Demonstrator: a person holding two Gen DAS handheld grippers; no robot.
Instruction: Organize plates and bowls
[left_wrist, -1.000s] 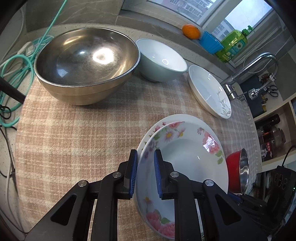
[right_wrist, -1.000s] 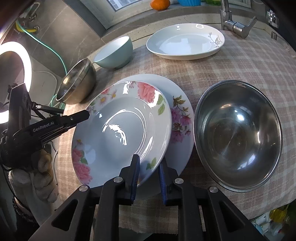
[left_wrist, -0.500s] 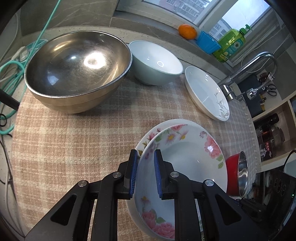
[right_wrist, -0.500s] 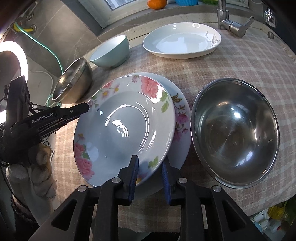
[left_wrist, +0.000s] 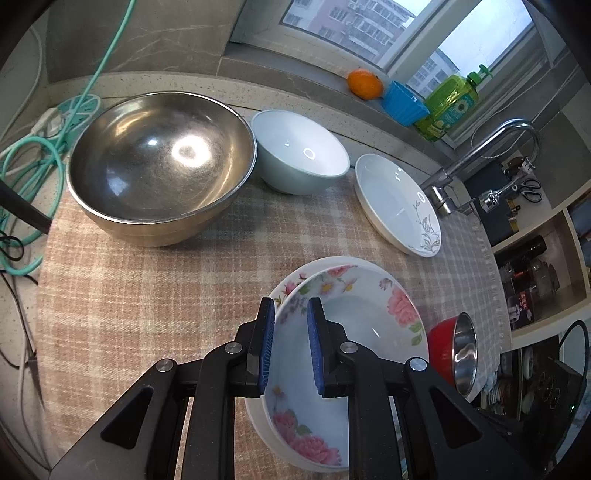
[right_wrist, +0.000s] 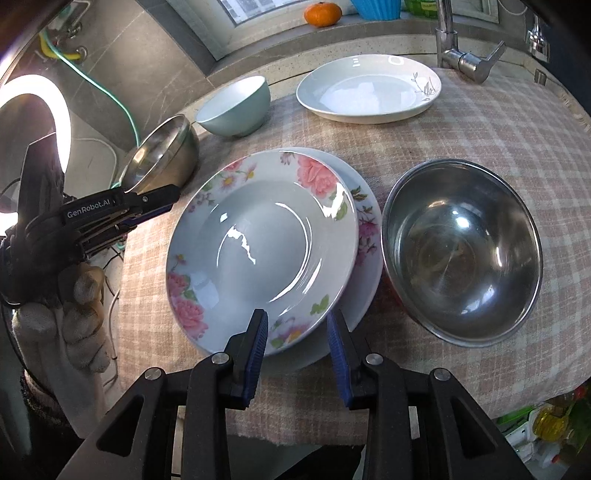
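- Steel, dull and scuffed, makes the big round bowl (left_wrist: 159, 173) at the left of the checked woven cloth (left_wrist: 129, 295); just right of it stands a smooth pale-green bowl (left_wrist: 299, 151), then a shallow white plate (left_wrist: 397, 205) with a grey sprig on its rim.
- Green cable (left_wrist: 33, 177) loops on the stone counter left of the big bowl, partly cut off by the frame edge.
- Left tongs (left_wrist: 290, 347), black with blue ribbed pads, are nearly closed; the rim of the flowered plate (left_wrist: 354, 321) shows between the pads, but from the right camera they look clear of it, so I cannot tell whether they pinch it.
- That glossy flowered plate, with pink roses, lies in the lower plate (right_wrist: 365, 258) at the middle of the cloth, shifted left so the lower one's right rim shows.
- Right tongs (right_wrist: 297, 347) have just been opening; the near rim of the flowered plate sits between the pads, and they no longer press on it.
- A second steel bowl (right_wrist: 461, 251) with a red outside sits just right of the plates, seeming to touch the lower rim.
- Orange fruit (left_wrist: 364, 85), a blue cup (left_wrist: 404, 103) and a green bottle (left_wrist: 448, 101) line the sill; the tap (left_wrist: 476, 158) rises at the right.
- The gloved hand (right_wrist: 62, 314) holds the left tongs at the far left; the shelf items are too small to make out.
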